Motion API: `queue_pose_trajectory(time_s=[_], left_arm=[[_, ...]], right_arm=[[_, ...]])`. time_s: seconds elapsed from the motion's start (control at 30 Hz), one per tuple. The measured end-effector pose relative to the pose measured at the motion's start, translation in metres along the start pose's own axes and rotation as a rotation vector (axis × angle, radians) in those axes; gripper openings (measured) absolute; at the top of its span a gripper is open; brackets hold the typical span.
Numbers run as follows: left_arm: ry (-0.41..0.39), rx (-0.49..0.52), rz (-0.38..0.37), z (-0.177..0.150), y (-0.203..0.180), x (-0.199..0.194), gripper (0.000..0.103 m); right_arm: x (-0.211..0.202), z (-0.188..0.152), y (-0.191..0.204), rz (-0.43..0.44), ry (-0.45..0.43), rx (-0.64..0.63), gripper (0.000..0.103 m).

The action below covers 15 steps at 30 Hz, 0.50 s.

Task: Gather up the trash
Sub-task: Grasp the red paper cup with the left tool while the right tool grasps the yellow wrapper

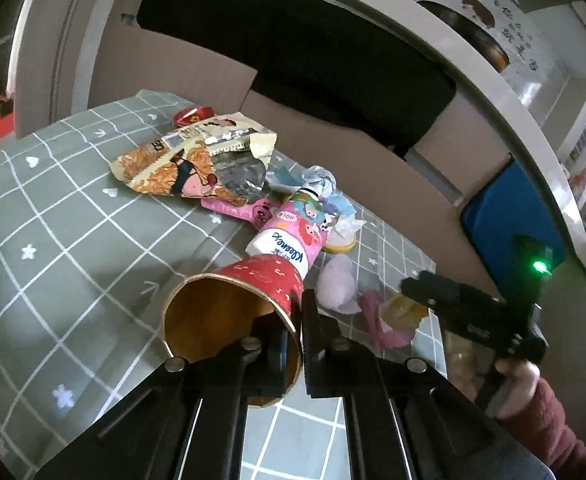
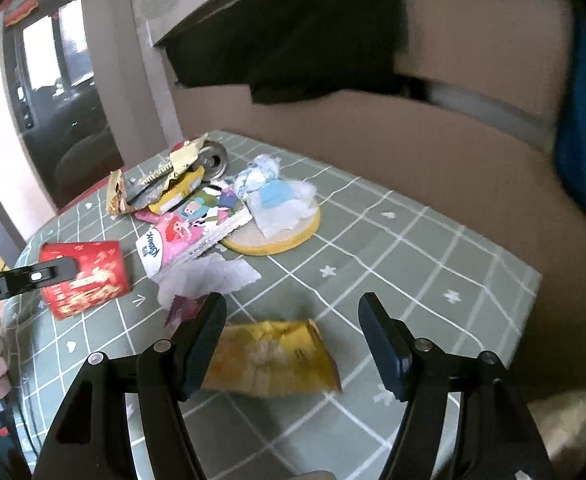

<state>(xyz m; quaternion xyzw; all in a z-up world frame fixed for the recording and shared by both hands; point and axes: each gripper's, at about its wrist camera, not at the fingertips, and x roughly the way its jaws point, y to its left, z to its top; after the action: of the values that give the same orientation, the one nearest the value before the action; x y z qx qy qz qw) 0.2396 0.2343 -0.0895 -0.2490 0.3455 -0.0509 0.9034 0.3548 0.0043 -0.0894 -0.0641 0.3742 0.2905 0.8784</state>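
A red paper cup (image 1: 253, 280) lies on its side on the green checked tablecloth (image 1: 73, 240), mouth towards the left wrist camera. My left gripper (image 1: 297, 332) is shut on its rim, one finger inside the cup and one outside. The right wrist view shows the same cup (image 2: 93, 284) at the left with the left gripper (image 2: 67, 270) on it. My right gripper (image 2: 293, 320) stands open just above a flat yellow wrapper (image 2: 273, 356), with nothing between its pads. Beyond lie a pink tissue pack (image 2: 189, 232), a torn snack bag (image 1: 189, 164) and crumpled tissues (image 2: 261, 184).
A large cardboard box (image 1: 333, 128) lined with a black bag (image 1: 293, 40) stands behind the table. A round yellow coaster (image 2: 281, 236) sits under the tissues, and a metal lid (image 2: 215, 160) lies at the far edge. The table's right edge (image 2: 533, 280) is close.
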Motion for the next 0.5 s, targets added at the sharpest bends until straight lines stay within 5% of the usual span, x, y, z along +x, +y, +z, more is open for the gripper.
queue_pose_trajectory(time_s=[0.17, 0.37, 0.4, 0.47, 0.5], left_arm=[[-0.012, 0.004, 0.000, -0.003, 0.002, -0.009, 0.006], [0.001, -0.003, 0.008, -0.007, 0.004, -0.007, 0.006], [0.001, -0.004, 0.010, -0.008, 0.005, -0.007, 0.006], [0.001, -0.004, 0.016, -0.010, 0.004, -0.007, 0.006], [0.003, -0.001, 0.020, -0.010, 0.003, -0.007, 0.005]], right_arm=[[0.014, -0.016, 0.002, 0.148, 0.093, 0.053, 0.058], [0.005, -0.045, 0.039, 0.089, 0.124, -0.095, 0.053], [0.003, -0.047, 0.043, 0.078, 0.124, -0.112, 0.049], [0.000, -0.048, 0.047, 0.075, 0.131, -0.117, 0.020], [-0.004, -0.048, 0.048, 0.065, 0.122, -0.112, 0.020]])
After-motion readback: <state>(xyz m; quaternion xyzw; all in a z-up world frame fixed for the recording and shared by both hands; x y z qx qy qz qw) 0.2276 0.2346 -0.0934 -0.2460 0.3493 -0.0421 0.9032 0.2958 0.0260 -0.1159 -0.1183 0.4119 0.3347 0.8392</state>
